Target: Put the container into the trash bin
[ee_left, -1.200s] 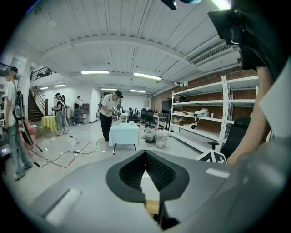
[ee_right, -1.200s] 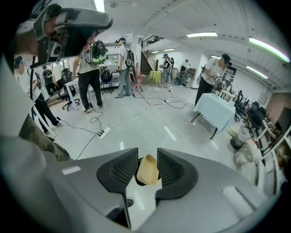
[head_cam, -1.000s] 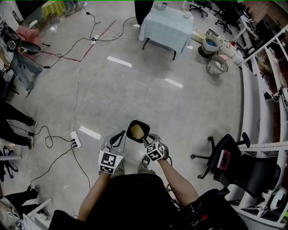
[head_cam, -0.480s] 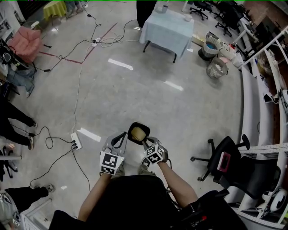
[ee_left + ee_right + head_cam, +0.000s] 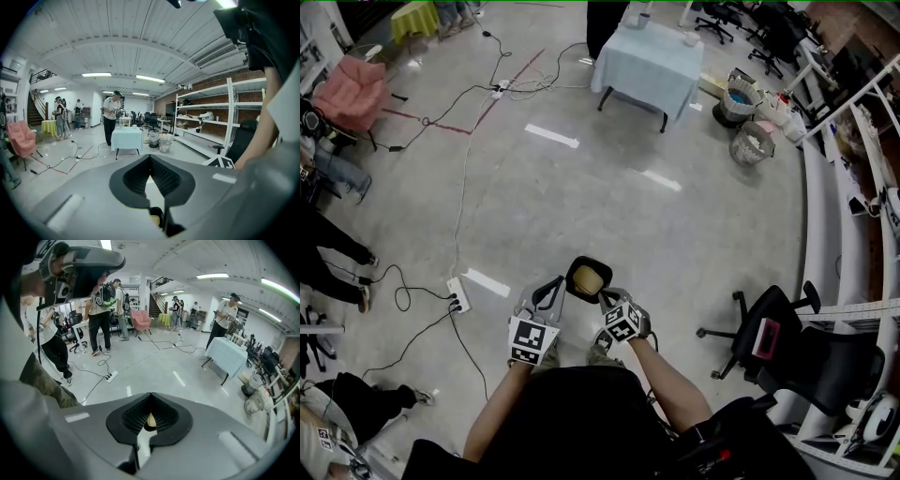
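Note:
A black container with a pale yellow lump inside hangs above the floor in front of me. My left gripper is shut on the container's left rim. The right gripper sits at the near right rim, its jaws closing with the rim pinched between them. In the right gripper view the container peeks through the slit of the right gripper. In the left gripper view a bit of the container shows below the left gripper. Two trash bins stand far off at the upper right.
A table with a pale cloth stands ahead, beside the bins. Cables and a power strip run over the floor on the left. A black office chair is close on my right, with shelving behind it. People stand at the left edge.
The right gripper's jaws have come together on the container's rim. Both hands and the container stayed where they were. People at the left edge have shifted.

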Available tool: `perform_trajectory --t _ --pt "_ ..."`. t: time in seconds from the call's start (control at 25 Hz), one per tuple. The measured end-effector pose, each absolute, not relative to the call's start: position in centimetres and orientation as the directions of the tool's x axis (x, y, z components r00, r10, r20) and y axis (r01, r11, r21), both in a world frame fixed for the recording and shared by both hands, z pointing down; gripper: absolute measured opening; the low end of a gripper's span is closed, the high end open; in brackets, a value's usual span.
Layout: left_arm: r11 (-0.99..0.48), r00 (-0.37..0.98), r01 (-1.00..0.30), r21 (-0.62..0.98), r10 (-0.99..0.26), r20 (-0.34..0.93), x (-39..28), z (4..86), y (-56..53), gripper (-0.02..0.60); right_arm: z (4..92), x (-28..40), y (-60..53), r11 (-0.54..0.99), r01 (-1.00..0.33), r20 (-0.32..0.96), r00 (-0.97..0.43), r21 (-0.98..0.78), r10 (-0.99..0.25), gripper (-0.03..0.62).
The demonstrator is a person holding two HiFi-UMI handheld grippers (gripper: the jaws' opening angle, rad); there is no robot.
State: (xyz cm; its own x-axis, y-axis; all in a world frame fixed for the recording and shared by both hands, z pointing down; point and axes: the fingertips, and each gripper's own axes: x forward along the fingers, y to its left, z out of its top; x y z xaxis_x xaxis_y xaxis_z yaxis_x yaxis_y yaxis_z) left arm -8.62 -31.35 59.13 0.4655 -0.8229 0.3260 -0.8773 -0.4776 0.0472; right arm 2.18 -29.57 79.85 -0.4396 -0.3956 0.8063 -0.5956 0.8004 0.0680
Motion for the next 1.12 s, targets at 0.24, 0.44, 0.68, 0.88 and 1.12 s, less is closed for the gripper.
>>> perform_trajectory --t 0.24,0.44,0.68,0.88,1.12 --pt "-0.483 0.471 -0.874 0.046 -0.822 0.321 -8.6 58.9 -31.6 -0.015 79.3 1.9 -29.9 0.797 -0.599 0.796 -0.445 0.075 -0.409 0.012" --pt "-0.495 0.481 -0.868 0.041 -0.818 0.314 -8.2 58.8 -31.5 -0.015 77.6 2.0 -30.8 0.78 -0.618 0.764 -0.456 0.097 -0.457 0.012" --pt "-0.516 0.501 -0.856 0.035 -0.811 0.301 -8.1 58.1 -32.0 -0.015 73.3 1.0 -32.7 0.751 -0.647 0.684 -0.487 0.134 -0.542 0.014" --pt "-0.536 0.523 -0.843 0.03 -0.807 0.274 -7.4 57.3 -32.9 -0.015 68.4 0.2 -34.3 0.717 -0.678 0.584 -0.519 0.164 -0.624 0.015" --pt "-0.554 0.541 -0.833 0.014 -0.808 0.234 -6.5 55.9 -33.9 -0.015 61.3 -0.7 -35.7 0.672 -0.714 0.428 -0.554 0.197 -0.714 0.015"
